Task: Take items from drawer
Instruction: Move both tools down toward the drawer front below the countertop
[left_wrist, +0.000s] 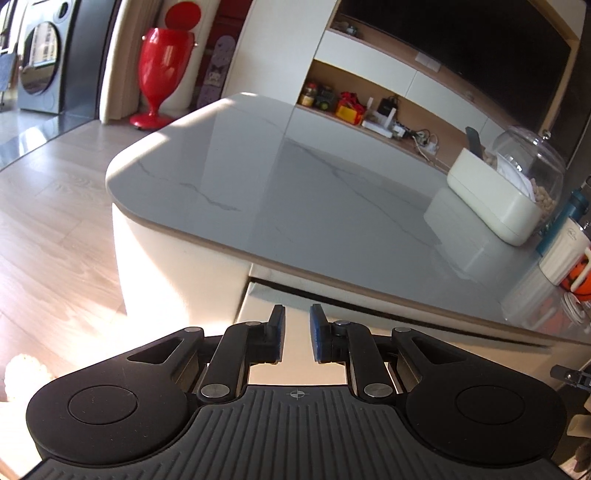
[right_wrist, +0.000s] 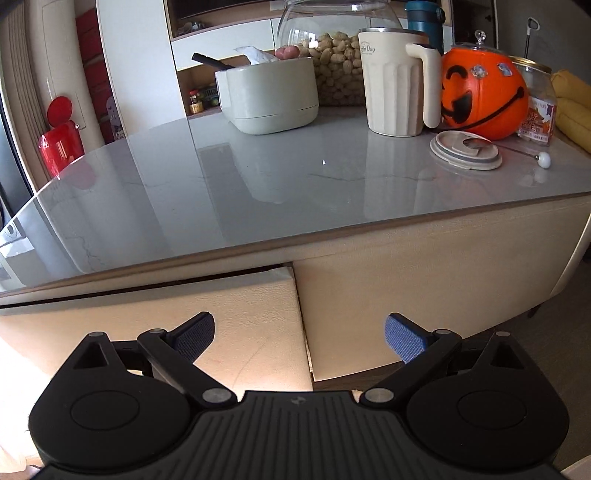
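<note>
**Opening the drawer before anything can come out**

The cream, leather-look drawer front (right_wrist: 155, 325) sits under the lip of the glossy grey marble-patterned surface (right_wrist: 258, 177), and it reads as very slightly ajar: a thin dark gap runs along its top edge, and its right end stands a little proud of the neighbouring cream panel (right_wrist: 424, 266). Nothing of the drawer's inside shows, so what it holds cannot be told.

The left claw (left_wrist: 297, 332) has its blue-padded fingers narrowly parted with nothing between them, hanging just in front of the drawer's top edge. The right claw (right_wrist: 299, 338) is spread wide and empty, straddling the vertical seam at the drawer's right end.

No handle is visible, so the step in hand is probably to pull the drawer out by its top lip or its exposed right edge. To do it well, one finger should hook behind that edge instead of pinching the flat face, which offers no purchase. The pull should then run straight outward and level, so the drawer does not rack. The cream ribbed jug (right_wrist: 399, 81) and orange plastic pumpkin pail (right_wrist: 484, 96) stand well back and pose no obstacle.
</note>
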